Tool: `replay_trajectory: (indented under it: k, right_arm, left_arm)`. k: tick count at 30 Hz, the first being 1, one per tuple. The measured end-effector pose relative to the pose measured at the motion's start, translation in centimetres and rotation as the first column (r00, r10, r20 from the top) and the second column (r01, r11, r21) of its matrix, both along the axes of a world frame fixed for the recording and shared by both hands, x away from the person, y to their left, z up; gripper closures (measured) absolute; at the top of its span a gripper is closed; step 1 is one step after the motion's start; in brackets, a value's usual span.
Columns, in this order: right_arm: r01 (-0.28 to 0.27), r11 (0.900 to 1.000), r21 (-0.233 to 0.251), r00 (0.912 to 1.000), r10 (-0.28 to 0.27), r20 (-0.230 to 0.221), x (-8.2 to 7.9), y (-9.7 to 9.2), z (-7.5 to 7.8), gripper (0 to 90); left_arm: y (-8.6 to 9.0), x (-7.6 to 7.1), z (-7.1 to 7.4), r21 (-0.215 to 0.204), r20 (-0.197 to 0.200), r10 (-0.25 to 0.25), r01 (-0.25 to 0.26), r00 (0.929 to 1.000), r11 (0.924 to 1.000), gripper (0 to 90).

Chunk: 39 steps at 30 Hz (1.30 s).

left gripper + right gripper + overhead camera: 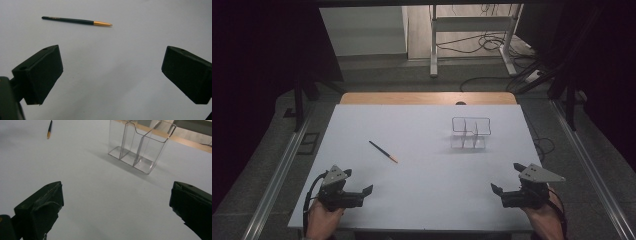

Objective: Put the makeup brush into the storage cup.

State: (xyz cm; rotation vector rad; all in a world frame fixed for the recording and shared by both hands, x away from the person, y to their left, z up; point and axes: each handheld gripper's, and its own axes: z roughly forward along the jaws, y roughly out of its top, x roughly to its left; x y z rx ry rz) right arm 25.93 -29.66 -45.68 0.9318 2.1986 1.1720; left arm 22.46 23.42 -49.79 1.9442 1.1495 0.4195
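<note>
Resting at the near corners of the white counter (422, 200), both tools stand wide open and empty

Left tool (357, 187) sits at the near left edge in the person's left hand (323, 220), jaws spread with nothing between them; in the left gripper view bare counter shows between the two black pads. Right tool (507, 181) sits at the near right edge, jaws likewise fully apart and empty. Dark pen (383, 151) with a gold tip lies flat on the counter, left of centre, well apart from both tools, gold end toward the near side; faint gold lettering runs along its barrel in the left gripper view (75, 20) but is too small to read. Clear acrylic holder (470, 133) with upright dividers stands right of centre toward the far side, compartments empty, no label visible
</note>
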Motion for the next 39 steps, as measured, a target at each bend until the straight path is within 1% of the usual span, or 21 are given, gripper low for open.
replay_trajectory:
  k: [3,6,8,9,12,16,17,22,24,28,29,31,34,37,38,39]
  right_arm:
    - [-0.001,1.0,-0.001,1.0,0.001,-0.001,0.0,0.0,0.0,0.0]
    - [-0.002,0.9999,-0.016,0.9999,0.002,-0.013,0.0,0.1,-0.2,0.0]
    - [-0.001,0.9999,-0.013,0.9999,0.0,-0.017,-0.1,0.1,-0.2,0.0]
    - [-0.001,0.9999,-0.013,0.9999,0.0,-0.017,-0.1,0.1,-0.2,0.0]
    - [0.002,1.0,-0.007,0.9999,-0.002,-0.016,-0.1,0.0,-0.1,0.0]
    - [-0.005,0.9999,-0.015,0.9998,0.004,-0.02,-0.1,0.1,-0.2,0.0]
    - [-0.005,0.9999,-0.015,0.9998,0.004,-0.02,-0.1,0.1,-0.2,0.0]
    - [-0.005,0.9998,-0.02,0.9997,0.004,-0.024,-0.1,0.2,-0.3,0.0]
    - [-0.004,0.9998,-0.018,0.9997,0.003,-0.024,-0.1,0.2,-0.3,0.0]
    - [-0.001,0.9998,-0.022,0.9996,0.001,-0.028,-0.1,0.3,-0.3,0.0]
    - [-0.001,0.9997,-0.024,0.9995,0.0,-0.031,0.0,0.3,-0.4,0.0]
    - [0.0,0.9995,-0.032,0.9994,-0.001,-0.033,0.0,0.3,-0.4,0.0]
    - [0.004,0.9993,-0.038,0.9993,-0.006,-0.036,0.0,0.4,-0.5,0.0]
    - [0.009,0.9992,-0.04,0.9991,-0.01,-0.04,0.0,0.3,-0.5,0.0]
    - [0.01,0.9991,-0.042,0.9991,-0.012,-0.042,0.1,0.3,-0.5,0.0]
    - [0.01,0.9991,-0.041,0.999,-0.012,-0.043,0.1,0.3,-0.5,0.0]
  left_arm:
    - [-0.1,0.0,0.0,0.005,0.003,-0.007,0.007,1.0,1.0,4.1]
    - [-0.1,0.1,0.1,0.002,0.003,0.001,-0.001,1.0,1.0,3.9]
    - [-0.1,0.1,0.1,-0.008,-0.01,0.007,-0.007,0.9999,0.9999,3.9]
    - [-0.1,0.1,0.1,-0.008,-0.01,0.007,-0.007,0.9999,0.9999,3.9]
    - [-0.3,0.2,0.1,0.013,-0.02,0.005,-0.005,0.9998,0.9999,3.8]
    - [-0.4,0.2,0.1,0.042,-0.029,0.01,-0.009,0.9995,0.9991,3.7]
    - [-0.4,0.2,0.1,0.042,-0.029,0.01,-0.009,0.9995,0.9991,3.7]
    - [-0.4,0.3,0.1,0.051,-0.063,0.023,-0.02,0.9977,0.9985,3.1]
    - [-0.4,0.3,0.1,0.043,-0.071,0.028,-0.025,0.9971,0.9988,2.8]
    - [-0.3,0.5,0.2,0.032,-0.099,0.044,-0.041,0.9941,0.9986,2.1]
    - [-0.3,0.5,0.2,0.031,-0.105,0.044,-0.041,0.9935,0.9987,1.7]
    - [-0.3,0.7,0.3,0.045,-0.117,0.043,-0.038,0.9922,0.9983,1.2]
    - [-0.4,1.0,0.5,0.025,-0.127,0.02,-0.017,0.9916,0.9995,0.7]
    - [-0.6,1.2,0.7,0.05,-0.13,0.017,-0.011,0.9913,0.9987,1.3]
    - [-0.7,1.3,0.7,0.055,-0.137,0.016,-0.009,0.9905,0.9984,1.5]
    - [-0.8,1.5,0.8,0.069,-0.139,0.019,-0.009,0.9901,0.9976,1.7]
